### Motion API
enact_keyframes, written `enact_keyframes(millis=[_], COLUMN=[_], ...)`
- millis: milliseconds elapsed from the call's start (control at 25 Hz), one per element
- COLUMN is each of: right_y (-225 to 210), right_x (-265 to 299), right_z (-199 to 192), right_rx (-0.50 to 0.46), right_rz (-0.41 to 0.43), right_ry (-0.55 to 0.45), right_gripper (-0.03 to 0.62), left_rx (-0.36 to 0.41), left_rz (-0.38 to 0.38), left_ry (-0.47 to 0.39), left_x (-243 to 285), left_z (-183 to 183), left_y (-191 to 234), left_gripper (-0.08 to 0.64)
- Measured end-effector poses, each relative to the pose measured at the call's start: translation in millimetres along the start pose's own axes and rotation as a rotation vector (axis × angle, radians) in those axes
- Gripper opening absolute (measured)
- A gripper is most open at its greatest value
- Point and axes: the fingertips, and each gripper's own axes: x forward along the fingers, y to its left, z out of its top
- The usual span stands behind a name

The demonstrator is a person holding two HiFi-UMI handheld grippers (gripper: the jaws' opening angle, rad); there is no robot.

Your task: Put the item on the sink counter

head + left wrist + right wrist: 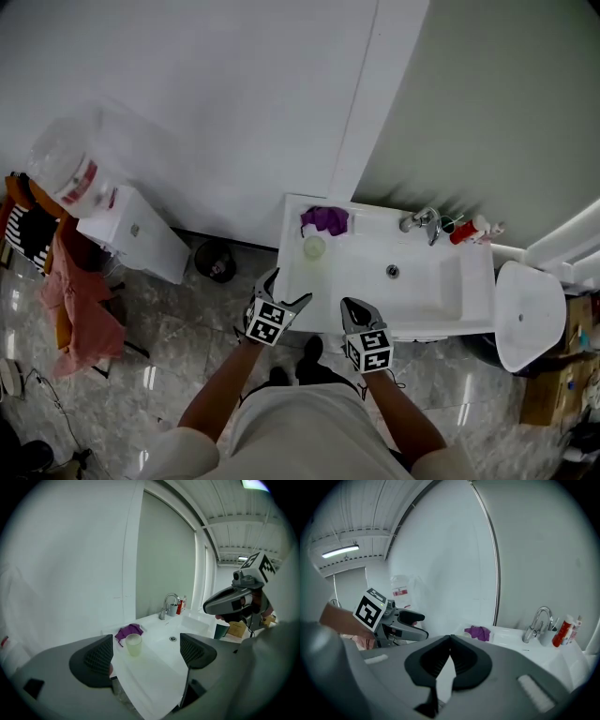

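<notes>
A pale translucent cup (314,247) (133,645) stands on the white sink counter (292,272) beside a purple cloth (324,219) (128,631) (478,632). My left gripper (284,298) (146,653) hangs at the counter's front left edge, jaws open and empty, the cup a short way beyond them. My right gripper (356,308) (450,639) hovers at the front edge near the basin (412,272), its jaws shut with nothing between them.
A chrome tap (424,223) (536,623), a small cup and red and white bottles (472,229) (562,631) stand at the counter's back right. A water dispenser (122,225) is to the left, a white bin lid (530,314) to the right.
</notes>
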Motion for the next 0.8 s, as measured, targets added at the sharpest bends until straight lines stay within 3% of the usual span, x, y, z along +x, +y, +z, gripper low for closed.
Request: enact_keyframes(millis=[320,560,800], right_y=[36.6,71.9,74.8], right_x=[-46.2,-73.2,-95.6], right_z=[8.6,5.5,4.5], right_rx=[-0.052,-0.195,-0.187], right_rz=[-0.041,-0.006,0.001], right_ry=[-0.054,-0.045,-0.069], right_gripper=[0.011,0.011,0.011], left_rx=[0.025,-0.010,0.009], left_rz=[-0.009,0.017,0.021], left_ry=[-0.048,-0.020,-0.054], left_x=[-60.5,-81.0,-94.8], left_z=[4.6,-10.8,-4.6], left_y=[-19.6,-23.9,-41.7], left_gripper=[0.389,0.379,0.326])
